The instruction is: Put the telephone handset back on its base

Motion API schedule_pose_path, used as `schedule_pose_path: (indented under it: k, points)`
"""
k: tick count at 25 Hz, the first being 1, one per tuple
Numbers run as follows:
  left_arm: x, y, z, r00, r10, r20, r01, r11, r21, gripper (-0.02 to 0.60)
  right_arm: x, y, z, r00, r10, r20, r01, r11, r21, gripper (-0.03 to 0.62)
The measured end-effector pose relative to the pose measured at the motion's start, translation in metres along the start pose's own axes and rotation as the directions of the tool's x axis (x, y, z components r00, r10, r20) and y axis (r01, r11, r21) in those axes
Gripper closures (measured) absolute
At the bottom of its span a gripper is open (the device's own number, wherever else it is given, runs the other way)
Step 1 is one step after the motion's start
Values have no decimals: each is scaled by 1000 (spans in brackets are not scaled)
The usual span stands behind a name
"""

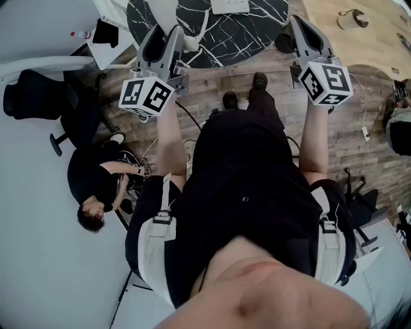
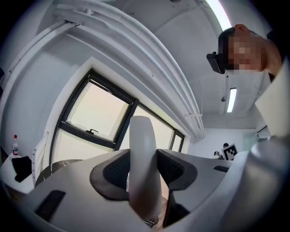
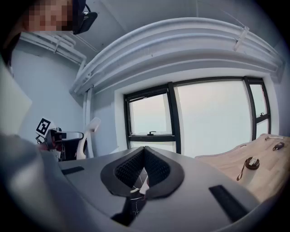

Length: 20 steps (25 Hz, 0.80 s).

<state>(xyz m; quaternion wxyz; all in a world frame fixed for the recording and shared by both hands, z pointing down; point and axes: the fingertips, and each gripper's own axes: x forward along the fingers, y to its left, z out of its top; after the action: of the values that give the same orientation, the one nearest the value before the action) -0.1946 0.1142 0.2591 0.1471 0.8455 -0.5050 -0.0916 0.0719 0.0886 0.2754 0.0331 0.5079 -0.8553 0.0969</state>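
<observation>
My left gripper (image 1: 166,31) is shut on the white telephone handset (image 1: 184,37), which sticks up past the fingertips over the edge of a black marble table (image 1: 257,29). In the left gripper view the handset (image 2: 141,136) stands upright between the dark pads (image 2: 115,171), and both press on it. A flat white device (image 1: 230,6) lies at the table's far edge; I cannot tell whether it is the base. My right gripper (image 1: 302,26) hangs at the table's right side. In its own view the right gripper (image 3: 144,156) is shut with nothing between the pads.
A light wooden table (image 1: 369,42) with a small round object stands at the upper right. Left of me a person (image 1: 96,186) sits low on the floor beside a black office chair (image 1: 38,96). Cables (image 1: 363,122) trail over the wooden floor.
</observation>
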Motion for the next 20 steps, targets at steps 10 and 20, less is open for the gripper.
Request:
schedule_pose_path:
  k: [10, 20]
  points:
    - [1, -6, -7, 1000, -11, -24, 11, 1000, 1, 383, -10, 11, -1, 1000, 9, 6, -9, 1000, -21, 565]
    - [1, -8, -13, 999, -25, -37, 25, 1000, 4, 383, -19, 9, -7, 1000, -23, -2, 23, 1000, 10, 564]
